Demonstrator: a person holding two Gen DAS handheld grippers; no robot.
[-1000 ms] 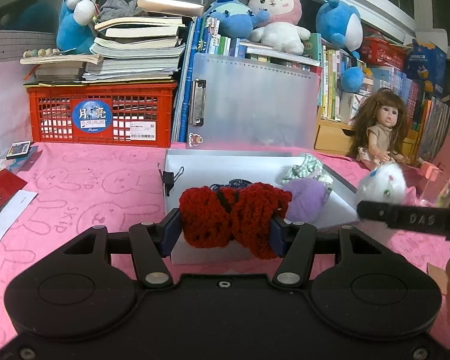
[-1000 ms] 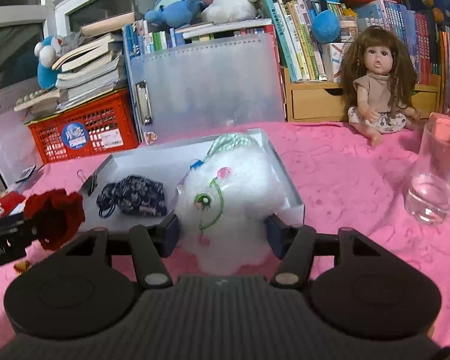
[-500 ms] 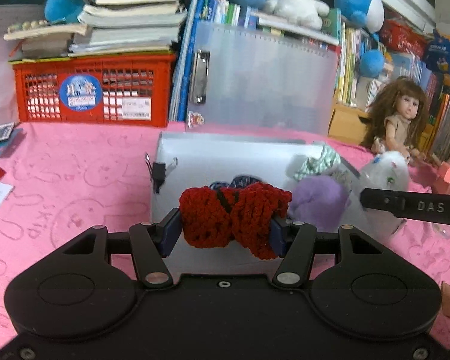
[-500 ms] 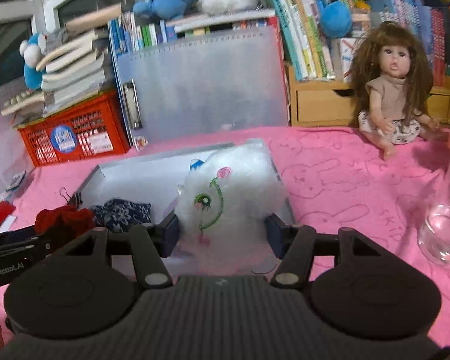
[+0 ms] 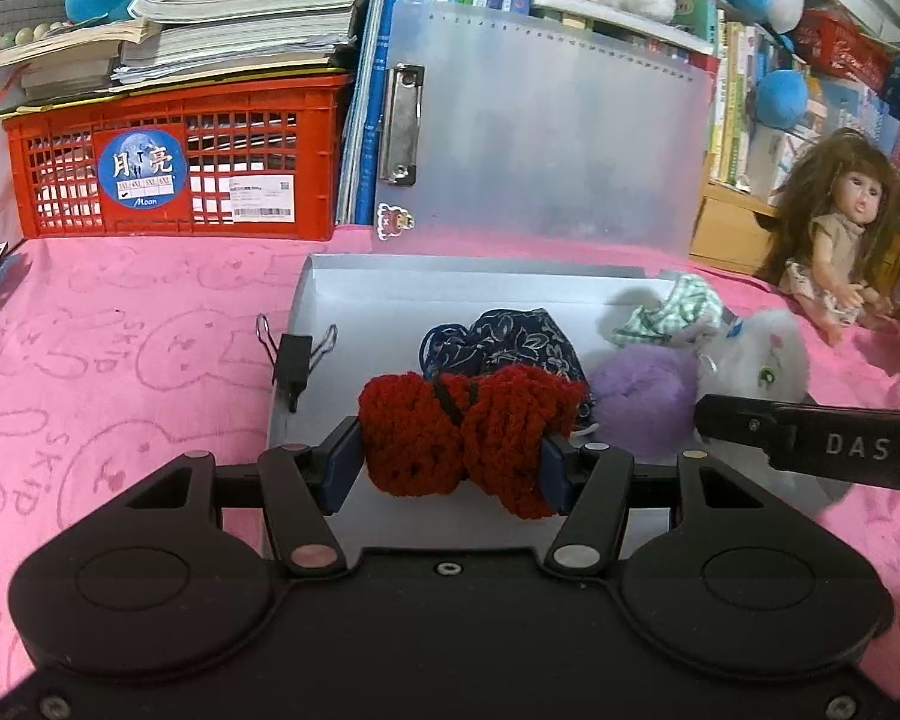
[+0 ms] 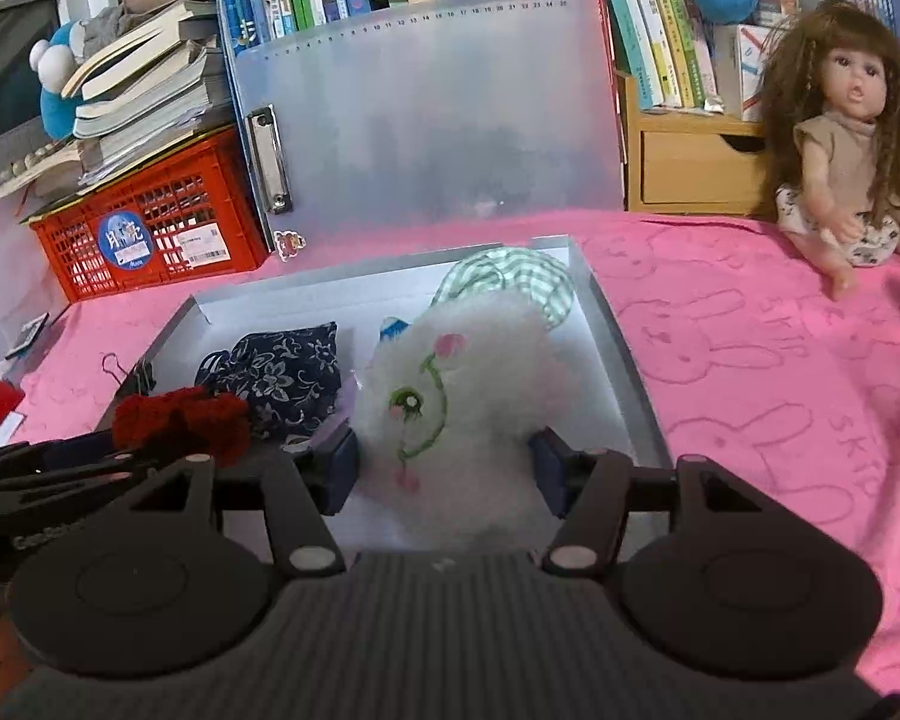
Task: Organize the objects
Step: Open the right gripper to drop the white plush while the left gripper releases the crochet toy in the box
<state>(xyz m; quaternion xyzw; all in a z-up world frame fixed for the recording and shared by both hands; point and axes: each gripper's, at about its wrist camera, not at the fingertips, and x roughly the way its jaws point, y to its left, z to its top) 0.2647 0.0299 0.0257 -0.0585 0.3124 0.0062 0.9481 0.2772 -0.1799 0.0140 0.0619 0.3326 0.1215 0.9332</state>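
Now we carry both soft things over the grey tray (image 5: 354, 276): left gripper (image 5: 450, 468) fingers pinching the red knit piece (image 5: 468, 438), right gripper (image 6: 444, 468) pinching the white plush (image 6: 462, 396). We should lower them into bare spots before letting go.

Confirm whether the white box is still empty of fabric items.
No, the dark blue floral pouch and a green checked cloth already lie inside the white box.

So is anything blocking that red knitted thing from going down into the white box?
Partly. The navy pouch and purple ball lie just beyond the red knit; the box floor to its left is bare.
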